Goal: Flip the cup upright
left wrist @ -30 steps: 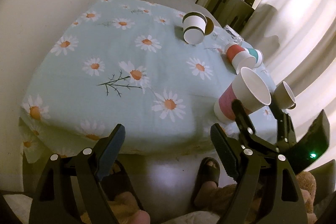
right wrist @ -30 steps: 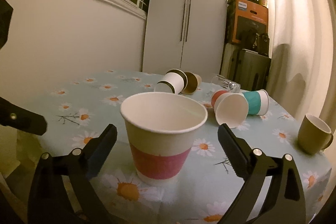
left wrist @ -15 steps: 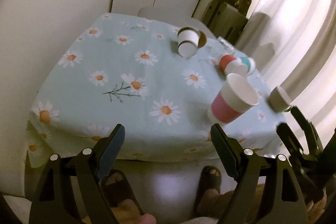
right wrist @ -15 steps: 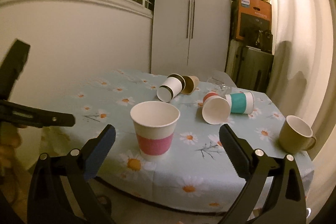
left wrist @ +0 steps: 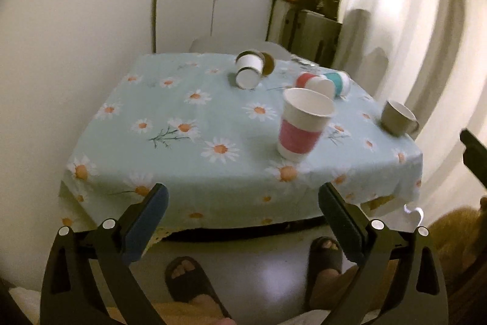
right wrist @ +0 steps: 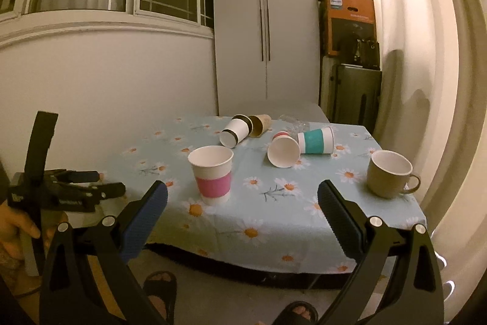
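A white paper cup with a pink band (left wrist: 301, 124) (right wrist: 212, 174) stands upright near the front edge of the daisy-print table (left wrist: 182, 160) (right wrist: 274, 215). My left gripper (left wrist: 242, 221) is open and empty, held back off the table's front edge. My right gripper (right wrist: 242, 218) is open and empty, also back from the table. The left gripper also shows at the left of the right wrist view (right wrist: 61, 191). A sliver of the right gripper shows at the right edge of the left wrist view (left wrist: 474, 154).
Lying on their sides farther back are a white cup with dark rims (right wrist: 236, 131), a brown cup (right wrist: 260, 124), a red cup (right wrist: 283, 151) and a teal cup (right wrist: 316, 140). A tan mug (right wrist: 389, 174) stands upright at the right. A white cupboard (right wrist: 264, 20) stands behind.
Both grippers have pulled back and away from the table, leaving the pink cup standing upright. The right gripper had the cup between its open fingers a second ago.
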The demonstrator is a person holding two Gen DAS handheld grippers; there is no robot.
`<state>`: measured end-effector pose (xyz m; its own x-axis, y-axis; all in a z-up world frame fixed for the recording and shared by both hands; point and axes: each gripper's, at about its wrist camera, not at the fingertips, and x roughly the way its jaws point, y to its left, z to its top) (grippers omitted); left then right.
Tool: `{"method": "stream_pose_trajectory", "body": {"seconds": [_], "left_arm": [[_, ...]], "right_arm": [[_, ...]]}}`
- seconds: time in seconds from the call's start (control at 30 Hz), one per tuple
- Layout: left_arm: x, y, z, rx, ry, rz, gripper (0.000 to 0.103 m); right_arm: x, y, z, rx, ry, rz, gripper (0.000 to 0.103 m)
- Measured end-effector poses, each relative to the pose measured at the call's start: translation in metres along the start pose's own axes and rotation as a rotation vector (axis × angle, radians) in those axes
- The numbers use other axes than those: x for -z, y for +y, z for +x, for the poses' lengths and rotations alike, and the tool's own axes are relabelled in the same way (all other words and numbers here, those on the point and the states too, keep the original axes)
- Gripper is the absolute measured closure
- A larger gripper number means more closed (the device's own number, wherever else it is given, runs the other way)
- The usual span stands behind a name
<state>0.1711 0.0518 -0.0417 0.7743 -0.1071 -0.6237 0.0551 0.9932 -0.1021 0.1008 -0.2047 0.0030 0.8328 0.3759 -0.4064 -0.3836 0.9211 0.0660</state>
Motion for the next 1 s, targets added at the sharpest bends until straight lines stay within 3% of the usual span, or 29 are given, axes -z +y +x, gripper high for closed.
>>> {"method": "stream_pose_trajectory", "body": {"seconds": [0.6, 1.0], "left_arm": [[0.056, -0.04, -0.103, 0.026, -0.207, 0.043, 0.007], [0.063, -0.037, -0.108, 0.019, -0.213, 0.038, 0.007]], "right_arm": [[0.025, 0.013, -0.07, -0.029, -0.019, 0.071, 0.005], [0.03, 0.024, -0.074, -0.006, -0.019, 0.035, 0.005]]}}
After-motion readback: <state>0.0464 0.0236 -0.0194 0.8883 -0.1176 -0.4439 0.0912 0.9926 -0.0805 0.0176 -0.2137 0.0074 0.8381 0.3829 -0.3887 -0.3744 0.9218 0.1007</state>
